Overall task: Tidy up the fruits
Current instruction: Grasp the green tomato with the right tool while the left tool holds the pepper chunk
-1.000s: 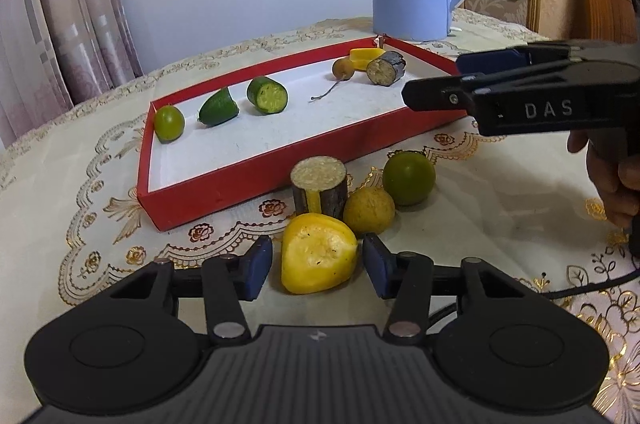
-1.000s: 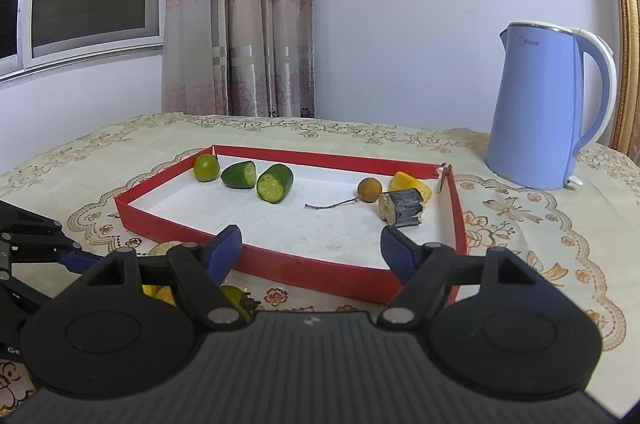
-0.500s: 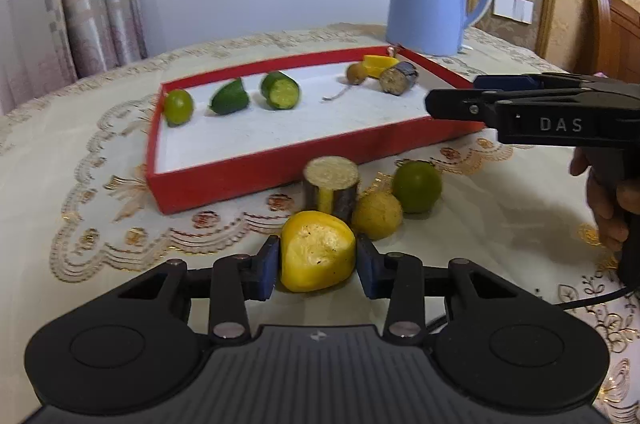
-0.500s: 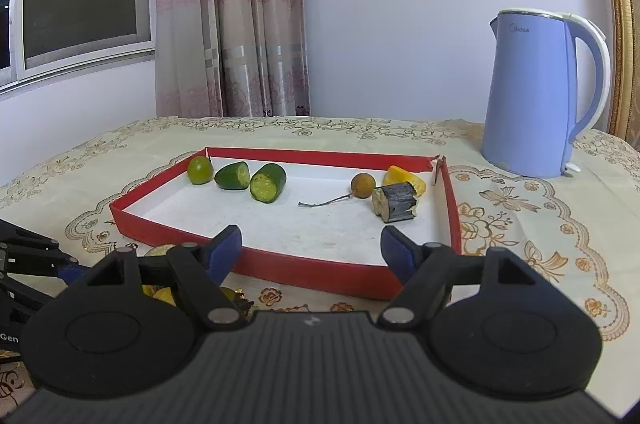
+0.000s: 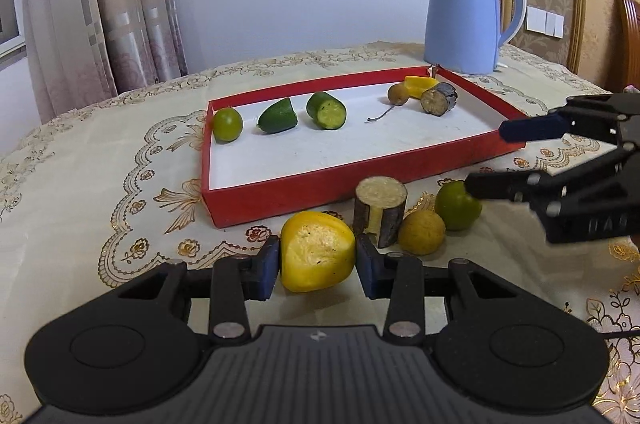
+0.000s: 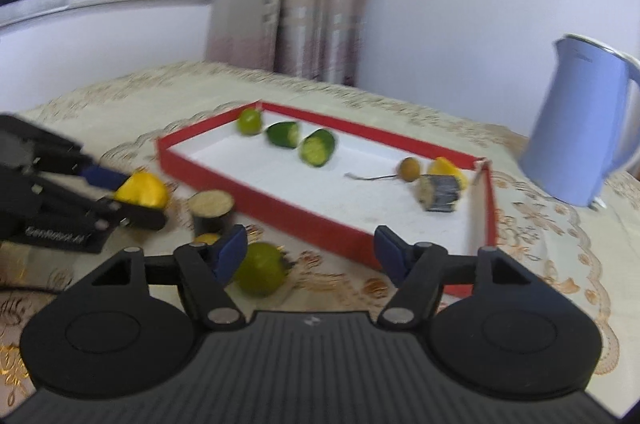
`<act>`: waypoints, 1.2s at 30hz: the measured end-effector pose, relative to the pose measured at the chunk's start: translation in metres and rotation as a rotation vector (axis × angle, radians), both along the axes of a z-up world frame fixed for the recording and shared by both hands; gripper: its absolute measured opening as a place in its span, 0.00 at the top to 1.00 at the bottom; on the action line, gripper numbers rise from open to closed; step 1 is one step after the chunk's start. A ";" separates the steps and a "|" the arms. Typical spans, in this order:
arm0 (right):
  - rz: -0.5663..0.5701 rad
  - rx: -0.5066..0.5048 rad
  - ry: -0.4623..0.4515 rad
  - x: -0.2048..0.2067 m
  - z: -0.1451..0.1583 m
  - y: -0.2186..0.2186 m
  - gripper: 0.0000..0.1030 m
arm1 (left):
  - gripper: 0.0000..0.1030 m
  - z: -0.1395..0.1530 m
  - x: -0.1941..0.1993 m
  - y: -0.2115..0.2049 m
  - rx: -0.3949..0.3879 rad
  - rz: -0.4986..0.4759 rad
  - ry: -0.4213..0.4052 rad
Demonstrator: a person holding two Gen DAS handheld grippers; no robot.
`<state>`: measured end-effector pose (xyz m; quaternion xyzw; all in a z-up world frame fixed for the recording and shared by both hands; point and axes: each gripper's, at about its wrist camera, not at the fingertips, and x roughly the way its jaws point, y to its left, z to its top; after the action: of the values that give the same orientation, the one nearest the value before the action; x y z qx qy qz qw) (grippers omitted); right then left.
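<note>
The left hand-held gripper [image 5: 317,266] is pinching a yellow fruit piece [image 5: 317,256], with a blue pad pressed on each side of it. The piece sits low over the tabletop [image 5: 100,184], just in front of the red tray [image 5: 304,190]; whether it touches the cloth is hard to tell.

Right behind it stands a short stub with dark bark [image 5: 380,208] and a pale top. Beside that is a small round yellow fruit [image 5: 421,233], and next to it a round green fruit [image 5: 457,205]. All three are outside the tray, close together.

The right hand-held gripper [image 6: 308,252] has its jaws apart and they are closing. The green fruit [image 6: 260,269] lies between them, right next to the left blue pad [image 6: 231,252], while the other pad is well away from it. This picture is a bit blurry.

Inside the tray, at the left end, there is a small green ball [image 5: 227,124], then two cut green pieces [image 5: 278,115] [image 5: 326,110] in a row. At the far right end sit a little brown fruit with a stem [image 5: 398,93], another yellow piece [image 5: 418,85] and a second dark stub [image 5: 438,99] lying on its side.

A blue kettle [image 5: 464,16] stands behind the tray. A pink curtain [image 5: 100,4] hangs by the wall.
</note>
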<state>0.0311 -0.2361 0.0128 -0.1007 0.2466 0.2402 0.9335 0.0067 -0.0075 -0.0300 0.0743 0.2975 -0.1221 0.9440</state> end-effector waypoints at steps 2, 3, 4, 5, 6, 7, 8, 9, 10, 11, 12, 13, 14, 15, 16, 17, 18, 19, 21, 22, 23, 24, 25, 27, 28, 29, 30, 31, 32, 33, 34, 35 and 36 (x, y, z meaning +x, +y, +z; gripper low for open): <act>0.014 -0.021 0.002 -0.002 -0.002 0.005 0.35 | 0.63 0.000 0.000 -0.001 0.008 0.003 -0.005; 0.025 -0.025 0.008 -0.002 -0.003 0.006 0.35 | 0.63 0.000 0.000 -0.001 0.008 0.004 -0.006; 0.033 -0.030 0.013 -0.003 -0.004 0.007 0.36 | 0.63 0.000 -0.001 0.000 0.006 0.005 -0.006; 0.040 -0.036 0.019 -0.003 -0.006 0.008 0.38 | 0.63 0.000 0.000 0.000 0.005 0.004 -0.006; 0.044 -0.044 0.026 -0.002 -0.007 0.010 0.40 | 0.63 0.000 -0.001 0.000 0.005 0.005 -0.008; 0.048 -0.051 0.032 -0.001 -0.008 0.011 0.42 | 0.63 0.001 -0.001 0.001 0.006 0.007 -0.009; 0.054 -0.058 0.041 0.000 -0.010 0.012 0.47 | 0.63 0.001 -0.001 0.001 0.006 0.008 -0.011; 0.061 -0.064 0.051 0.001 -0.011 0.014 0.50 | 0.63 0.001 -0.001 0.001 0.004 0.009 -0.011; 0.067 -0.070 0.056 0.002 -0.013 0.015 0.51 | 0.63 0.001 -0.001 0.001 0.001 0.010 -0.011; 0.073 -0.074 0.059 0.002 -0.013 0.016 0.52 | 0.63 0.002 -0.002 0.001 -0.001 0.010 -0.011; 0.073 -0.076 0.056 0.002 -0.013 0.017 0.53 | 0.63 0.002 -0.002 0.002 -0.003 0.009 -0.012; 0.074 -0.076 0.057 0.002 -0.013 0.017 0.53 | 0.63 0.002 -0.002 0.002 -0.005 0.009 -0.013; 0.074 -0.076 0.059 0.003 -0.013 0.018 0.53 | 0.63 0.003 -0.003 0.002 -0.006 0.009 -0.013; 0.073 -0.075 0.061 0.003 -0.013 0.018 0.53 | 0.63 0.003 -0.003 0.002 -0.006 0.008 -0.014; 0.073 -0.075 0.062 0.004 -0.013 0.018 0.53 | 0.63 0.003 -0.003 0.002 -0.008 0.007 -0.014; 0.074 -0.075 0.062 0.003 -0.013 0.018 0.53 | 0.63 0.003 -0.003 0.003 -0.009 0.006 -0.014; 0.075 -0.077 0.061 0.003 -0.013 0.018 0.53 | 0.63 0.003 -0.004 0.003 -0.009 0.005 -0.013; 0.076 -0.079 0.061 0.003 -0.013 0.018 0.53 | 0.63 0.003 -0.004 0.003 -0.009 0.003 -0.012; 0.079 -0.083 0.062 0.003 -0.013 0.018 0.54 | 0.63 0.003 -0.004 0.003 -0.010 0.004 -0.011; 0.081 -0.086 0.063 0.003 -0.013 0.019 0.54 | 0.63 0.003 -0.004 0.004 -0.011 0.004 -0.011; 0.082 -0.089 0.063 0.003 -0.013 0.019 0.54 | 0.63 0.003 -0.004 0.004 -0.012 0.006 -0.011; 0.083 -0.091 0.064 0.003 -0.013 0.019 0.54 | 0.63 0.003 -0.004 0.005 -0.013 0.007 -0.011; 0.086 -0.097 0.064 0.004 -0.012 0.019 0.54 | 0.63 0.003 -0.004 0.005 -0.014 0.007 -0.011; 0.109 -0.131 0.061 0.002 -0.011 0.022 0.55 | 0.63 0.003 -0.004 0.006 -0.015 0.009 -0.011; 0.115 -0.145 0.054 0.000 -0.010 0.023 0.57 | 0.63 0.003 -0.004 0.006 -0.017 0.008 -0.010; 0.111 -0.146 0.053 0.001 -0.010 0.024 0.57 | 0.63 0.003 -0.004 0.006 -0.018 0.007 -0.010; 0.108 -0.145 0.053 0.002 -0.010 0.024 0.57 | 0.63 0.003 -0.004 0.006 -0.019 0.007 -0.010; 0.106 -0.142 0.051 0.002 -0.010 0.025 0.57 | 0.63 0.003 -0.004 0.006 -0.020 0.007 -0.009; 0.107 -0.139 0.055 0.004 -0.010 0.026 0.57 | 0.63 0.003 -0.003 0.006 -0.021 0.008 -0.007; 0.110 -0.139 0.060 0.006 -0.010 0.027 0.57 | 0.63 0.003 -0.004 0.006 -0.022 0.008 -0.007; 0.121 -0.146 0.072 0.006 -0.011 0.028 0.56 | 0.63 0.003 -0.004 0.006 -0.023 0.007 -0.006; 0.139 -0.141 0.074 0.005 -0.011 0.028 0.56 | 0.63 0.003 -0.005 0.006 -0.023 0.006 -0.007; 0.158 -0.118 0.073 0.002 -0.009 0.026 0.55 | 0.63 0.003 -0.005 0.006 -0.024 0.006 -0.010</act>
<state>0.0327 -0.2099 0.0041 -0.1656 0.2856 0.3018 0.8944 0.0016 -0.0010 -0.0266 0.0629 0.2916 -0.1226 0.9466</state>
